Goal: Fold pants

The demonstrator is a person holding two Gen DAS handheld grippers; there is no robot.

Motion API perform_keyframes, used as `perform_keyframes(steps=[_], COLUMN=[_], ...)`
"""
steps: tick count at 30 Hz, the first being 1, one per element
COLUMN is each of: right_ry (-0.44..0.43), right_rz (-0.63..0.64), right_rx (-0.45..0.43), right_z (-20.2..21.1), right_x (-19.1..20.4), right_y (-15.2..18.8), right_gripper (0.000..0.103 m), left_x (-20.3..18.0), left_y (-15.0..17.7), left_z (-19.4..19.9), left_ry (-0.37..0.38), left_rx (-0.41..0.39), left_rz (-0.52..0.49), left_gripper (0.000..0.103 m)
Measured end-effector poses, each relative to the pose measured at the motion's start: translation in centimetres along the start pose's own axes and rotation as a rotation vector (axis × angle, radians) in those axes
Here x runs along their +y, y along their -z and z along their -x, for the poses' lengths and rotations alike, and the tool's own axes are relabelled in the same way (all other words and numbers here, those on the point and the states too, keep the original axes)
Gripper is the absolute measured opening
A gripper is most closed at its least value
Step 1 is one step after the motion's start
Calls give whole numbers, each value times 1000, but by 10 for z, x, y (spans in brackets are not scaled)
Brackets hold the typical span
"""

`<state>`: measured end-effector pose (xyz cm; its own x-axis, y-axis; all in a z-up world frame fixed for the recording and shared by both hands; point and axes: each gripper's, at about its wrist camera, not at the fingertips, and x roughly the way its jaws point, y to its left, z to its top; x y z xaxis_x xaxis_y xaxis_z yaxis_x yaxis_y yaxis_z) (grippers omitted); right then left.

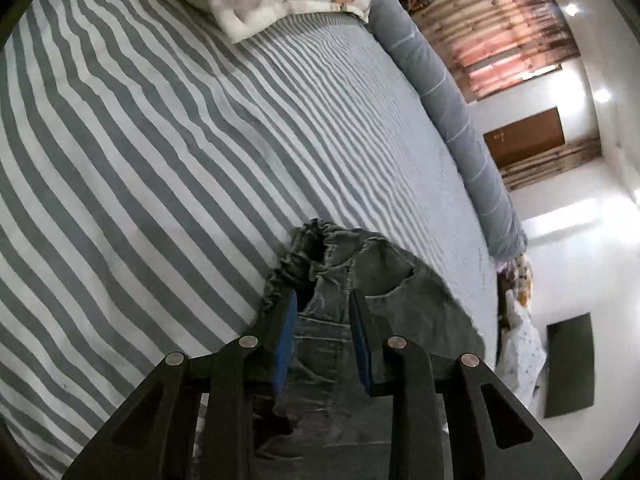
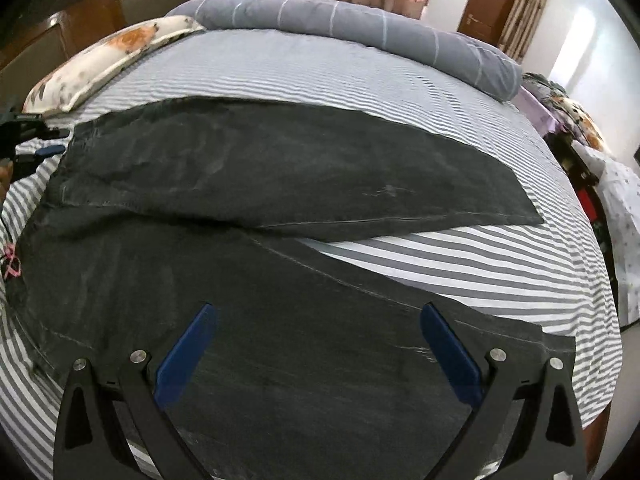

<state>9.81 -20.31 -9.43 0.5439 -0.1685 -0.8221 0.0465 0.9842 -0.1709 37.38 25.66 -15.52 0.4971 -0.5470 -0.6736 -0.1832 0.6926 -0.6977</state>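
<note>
Dark grey jeans (image 2: 256, 172) lie spread on the striped bed, legs apart and pointing right, waist at the left. My right gripper (image 2: 316, 312) is open and empty, hovering over the near leg (image 2: 304, 360). In the left wrist view my left gripper (image 1: 323, 300) is shut on the bunched waistband of the jeans (image 1: 320, 276), with fabric pinched between the blue pads. The left gripper also shows at the far left of the right wrist view (image 2: 38, 140), at the waist.
The bed has a grey-and-white striped sheet (image 1: 160, 160). A floral pillow (image 2: 100, 60) lies at the head, a rolled grey blanket (image 2: 360, 24) along the far edge. Clutter and a door (image 2: 486, 0) stand beyond the bed.
</note>
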Motion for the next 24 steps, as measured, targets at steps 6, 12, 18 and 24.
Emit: perform_keyframes(steps=[6,12,18,24], right_ry=[-9,-23,-100,-176], right_rz=[35,71,129,299], right_rx=[7,-21,-40,-46], right_z=[-14,-27,-51,-86], right_x=[12,15,17,24], right_y=[-11,-35,-80,-141], right_gripper=[101,101,101,101], left_x=[-4,-9,-13,-29], left_y=[-4,-20,-17,-1], left_z=[-20,-35,-42,-16], left_ry=[12,27,14,41], left_rx=[31,19,-52,-155], left_rz=[-27,-24,-21,-120], left_gripper=[28,28,21,5])
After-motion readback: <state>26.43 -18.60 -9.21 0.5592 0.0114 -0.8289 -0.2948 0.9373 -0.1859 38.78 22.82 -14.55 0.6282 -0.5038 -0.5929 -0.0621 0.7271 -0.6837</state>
